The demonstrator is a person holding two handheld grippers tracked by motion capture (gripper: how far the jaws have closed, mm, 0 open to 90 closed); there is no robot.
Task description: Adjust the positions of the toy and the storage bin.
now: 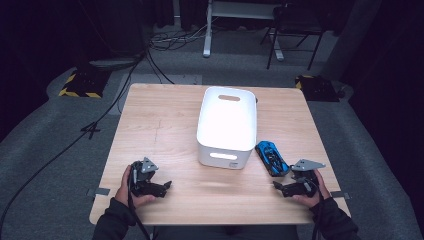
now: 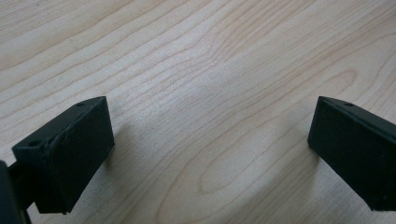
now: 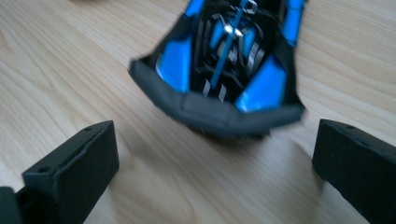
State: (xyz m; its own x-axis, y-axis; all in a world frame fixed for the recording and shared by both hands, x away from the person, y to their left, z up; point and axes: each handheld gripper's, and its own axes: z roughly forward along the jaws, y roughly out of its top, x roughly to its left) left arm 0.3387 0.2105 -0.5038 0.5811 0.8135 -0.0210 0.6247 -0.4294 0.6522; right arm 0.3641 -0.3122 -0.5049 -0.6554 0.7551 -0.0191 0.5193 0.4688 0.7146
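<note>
The blue toy car [image 1: 272,158] sits on the bench [image 1: 165,125], just right of the white bin [image 1: 227,125], right in front of the right claw [image 1: 283,187], which is wide open with nothing in it. Left claw [image 1: 167,185] is open too, over bare wood. The car looks like light, hard plastic, glossy so probably slippery; I'd pinch it across the flanks mid-body, not the tapered end.

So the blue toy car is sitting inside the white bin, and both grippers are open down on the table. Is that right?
Not quite: the blue toy car sits on the table beside the white bin, as the high view shows. The left gripper and right gripper are open.
</note>
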